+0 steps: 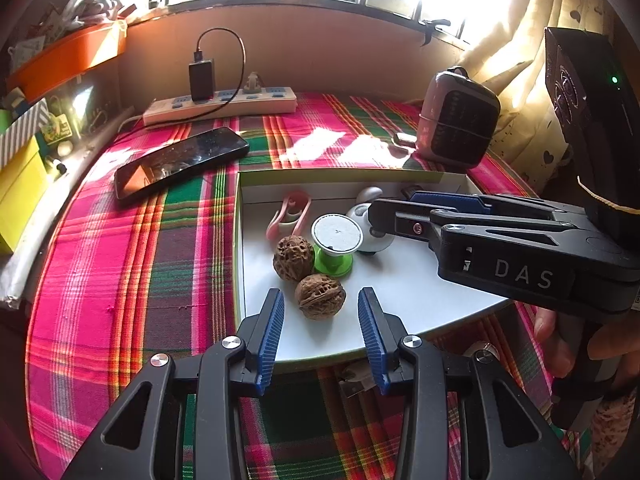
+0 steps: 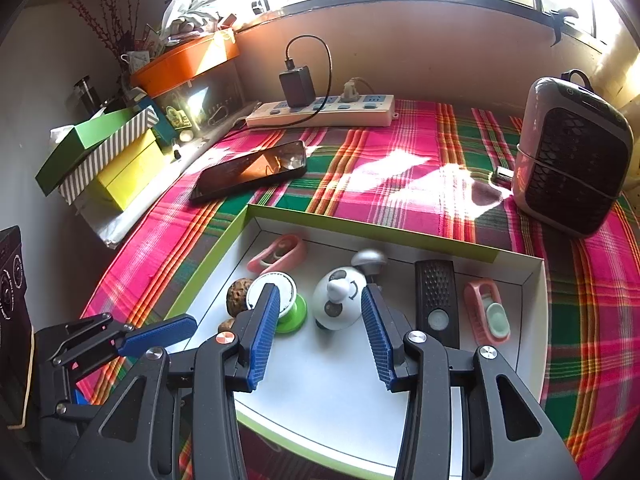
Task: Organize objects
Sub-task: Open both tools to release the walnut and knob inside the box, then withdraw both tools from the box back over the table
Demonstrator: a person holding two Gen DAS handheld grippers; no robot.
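Observation:
A shallow white box with a green rim (image 1: 239,240) (image 2: 532,320) lies on the plaid cloth. In it are two walnuts (image 1: 320,297) (image 1: 293,258), a green-and-white stand (image 1: 336,242) (image 2: 288,300), a panda toy (image 2: 340,304), a pink clip (image 1: 290,214) (image 2: 278,254), a black remote (image 2: 436,300) and a pink band (image 2: 488,312). My left gripper (image 1: 321,304) is open, its fingers either side of the near walnut. My right gripper (image 2: 318,300) is open just before the panda toy; it also shows in the left wrist view (image 1: 408,208).
A phone (image 1: 182,162) (image 2: 250,170) lies left of the box. A power strip with a charger (image 1: 220,102) (image 2: 320,110) sits at the back. A small heater (image 1: 458,120) (image 2: 572,156) stands back right. Stacked boxes (image 2: 104,156) and an orange tub (image 2: 186,62) line the left.

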